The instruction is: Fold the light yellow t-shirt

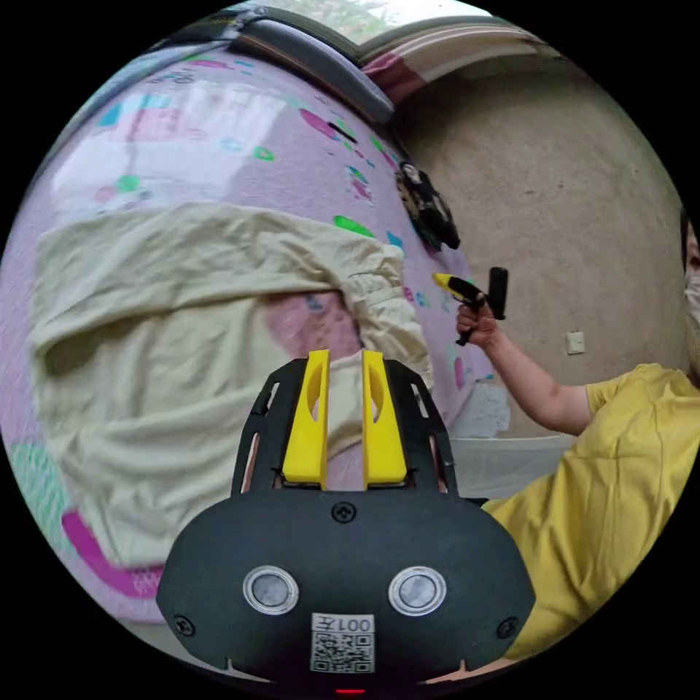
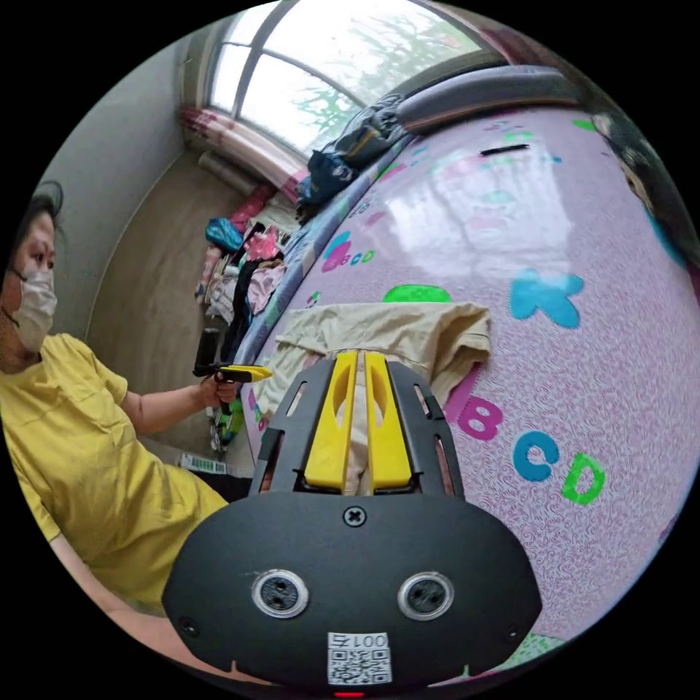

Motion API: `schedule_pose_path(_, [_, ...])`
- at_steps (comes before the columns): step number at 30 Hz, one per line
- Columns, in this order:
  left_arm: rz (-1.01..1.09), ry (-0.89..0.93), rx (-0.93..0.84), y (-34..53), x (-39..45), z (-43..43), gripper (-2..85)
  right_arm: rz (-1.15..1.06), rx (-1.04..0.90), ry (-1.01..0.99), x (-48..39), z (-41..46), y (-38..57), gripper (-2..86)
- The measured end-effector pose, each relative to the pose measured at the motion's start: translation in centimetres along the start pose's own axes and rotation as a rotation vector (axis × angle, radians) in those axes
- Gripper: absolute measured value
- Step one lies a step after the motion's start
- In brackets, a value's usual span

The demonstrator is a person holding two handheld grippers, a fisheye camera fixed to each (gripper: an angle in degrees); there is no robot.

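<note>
The light yellow t-shirt point(image 1: 182, 328) lies crumpled and partly doubled over on a pink play mat point(image 1: 219, 146), with a patch of mat showing through near its middle. My left gripper point(image 1: 344, 357) hovers above the shirt's near edge, its yellow jaws slightly apart and holding nothing. A hand holds my right gripper point(image 1: 448, 281) in the air beyond the mat's edge, away from the shirt. In the right gripper view, the right gripper point(image 2: 361, 357) has its jaws almost touching and points at the t-shirt point(image 2: 386, 328). The left gripper point(image 2: 251, 373) is off to the side.
The mat point(image 2: 583, 364) is printed with coloured letters. A dark object point(image 1: 430, 208) lies at its edge. A person in a yellow top point(image 2: 80, 437) sits beside the mat. Clothes are piled point(image 2: 240, 270) on the floor under a window point(image 2: 328, 73).
</note>
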State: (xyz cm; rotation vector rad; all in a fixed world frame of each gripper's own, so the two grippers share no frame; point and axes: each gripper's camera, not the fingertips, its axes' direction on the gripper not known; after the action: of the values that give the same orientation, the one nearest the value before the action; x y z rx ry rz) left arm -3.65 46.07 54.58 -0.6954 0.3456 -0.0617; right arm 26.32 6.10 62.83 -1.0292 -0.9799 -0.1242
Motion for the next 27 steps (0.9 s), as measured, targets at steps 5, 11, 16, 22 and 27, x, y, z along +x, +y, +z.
schedule_pose_path(5, [-0.128,-0.289,0.049,8.2,-3.1,-5.6,2.6,-0.215,-0.171,-0.109,-7.5,7.3,-4.6,1.3])
schedule_pose_path(11, [-0.14,-0.382,0.068,12.5,-6.7,-6.8,4.0,-0.417,-0.372,-0.225,-17.0,19.5,-9.4,2.1])
schedule_pose_path(16, [-0.118,-0.358,0.086,14.9,-9.6,-5.7,4.2,-0.56,-0.546,-0.224,-24.4,28.7,-12.3,3.2])
schedule_pose_path(22, [-0.095,-0.304,0.123,16.8,-12.7,-4.4,4.0,-0.697,-0.753,-0.177,-30.4,36.7,-15.0,6.6])
schedule_pose_path(27, [-0.114,-0.274,0.149,17.9,-14.8,-3.2,3.4,-0.722,-0.828,-0.162,-33.4,40.2,-16.8,7.0])
